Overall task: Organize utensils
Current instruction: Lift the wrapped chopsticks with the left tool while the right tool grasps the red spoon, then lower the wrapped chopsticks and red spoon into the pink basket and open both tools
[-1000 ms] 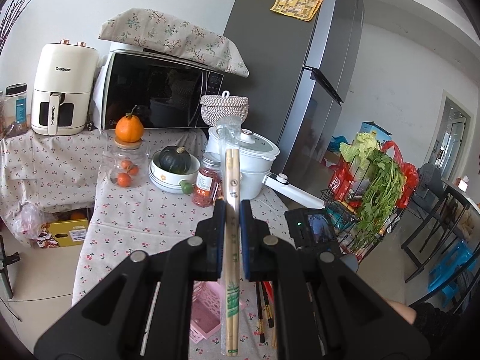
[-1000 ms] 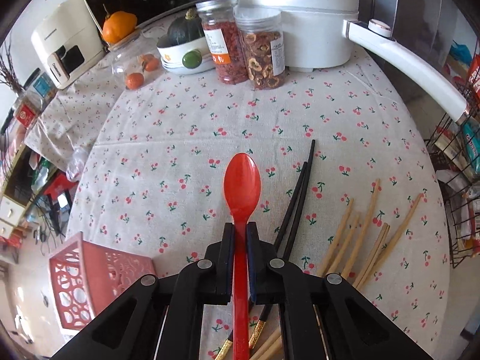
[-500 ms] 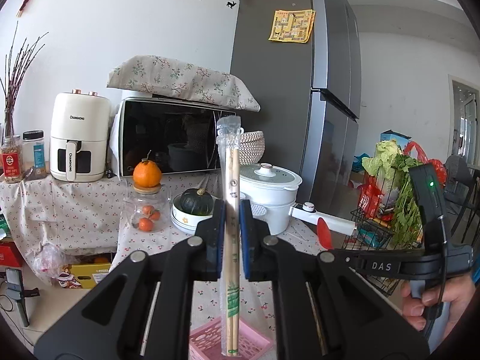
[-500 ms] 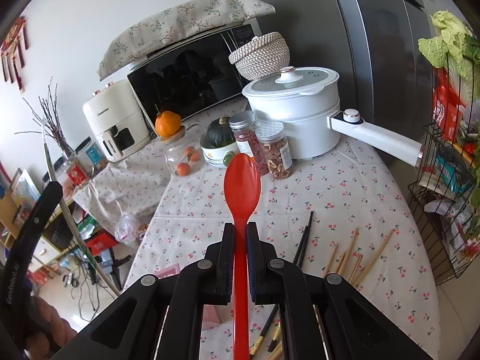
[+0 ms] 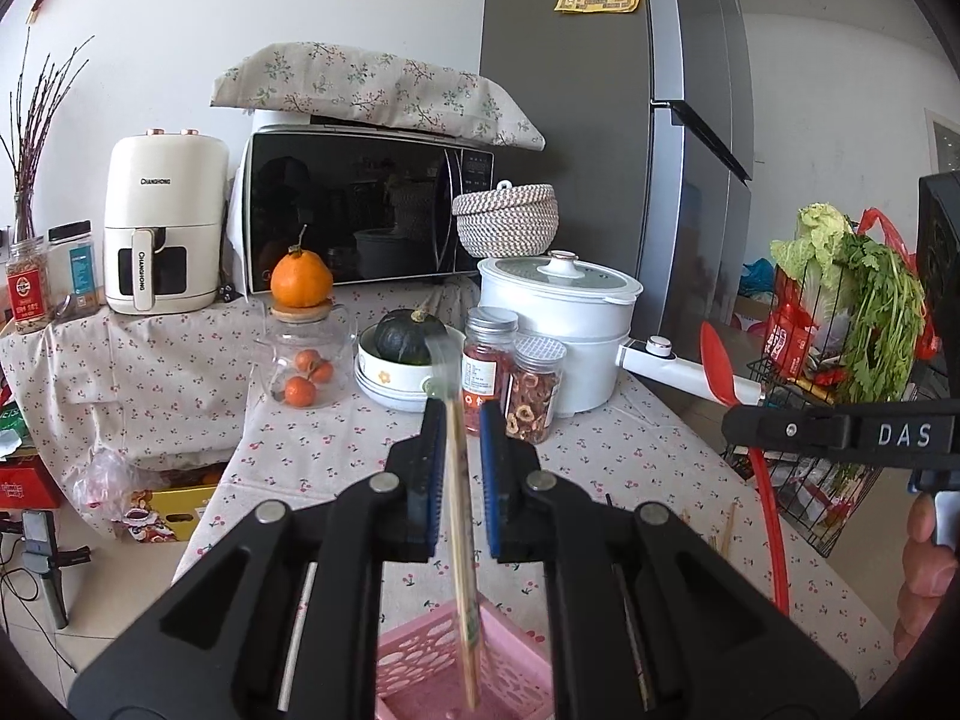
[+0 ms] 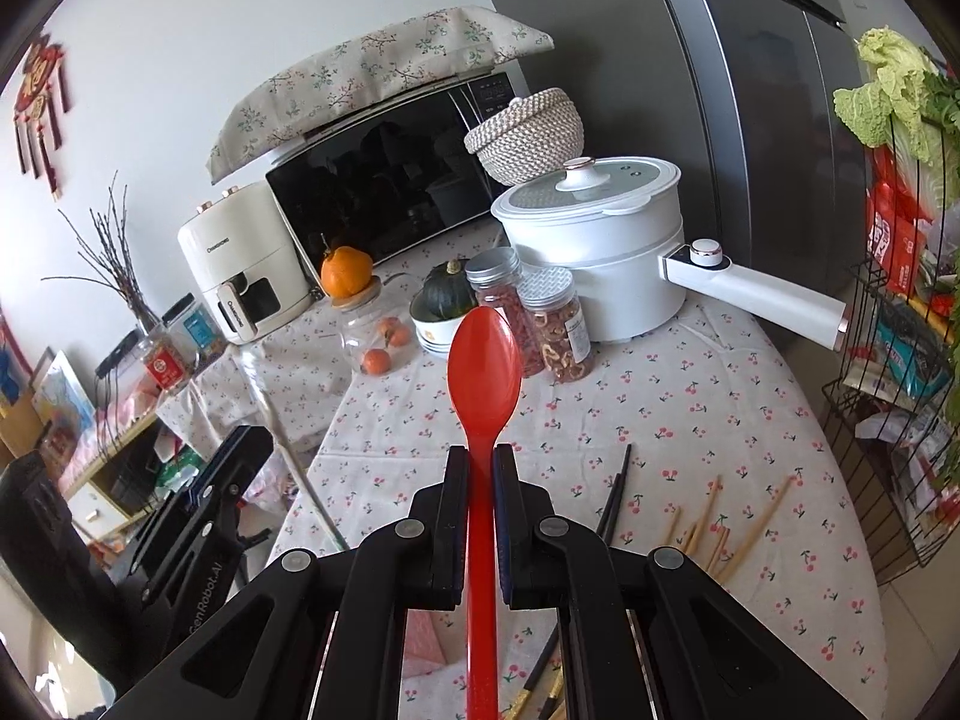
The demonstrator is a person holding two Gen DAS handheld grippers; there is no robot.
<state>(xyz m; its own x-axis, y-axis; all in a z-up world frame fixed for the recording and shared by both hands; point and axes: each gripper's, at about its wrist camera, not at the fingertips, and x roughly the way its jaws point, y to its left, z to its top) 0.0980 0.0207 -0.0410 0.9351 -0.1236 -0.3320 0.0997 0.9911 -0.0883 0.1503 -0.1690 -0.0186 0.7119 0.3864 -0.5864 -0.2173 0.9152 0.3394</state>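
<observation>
Item 1: my left gripper [image 5: 462, 468], jaws parted, no longer clamping the wrapped chopsticks [image 5: 462, 516]; the pack leaned loose between the pads, lower end over the pink basket [image 5: 414, 654].

Item 2: pink basket, on the cherry-print tablecloth [image 6: 690, 396], directly below the left gripper.

Item 3: my right gripper [image 6: 480, 480], clamped on the handle of the red spoon [image 6: 485, 360], bowl pointing forward and raised above the table.

Item 4: black chopsticks [image 6: 615, 495], flat on the cloth just right of the right gripper.

Item 5: bare wooden chopsticks [image 6: 738, 534], scattered further right, near the black pair.
</observation>
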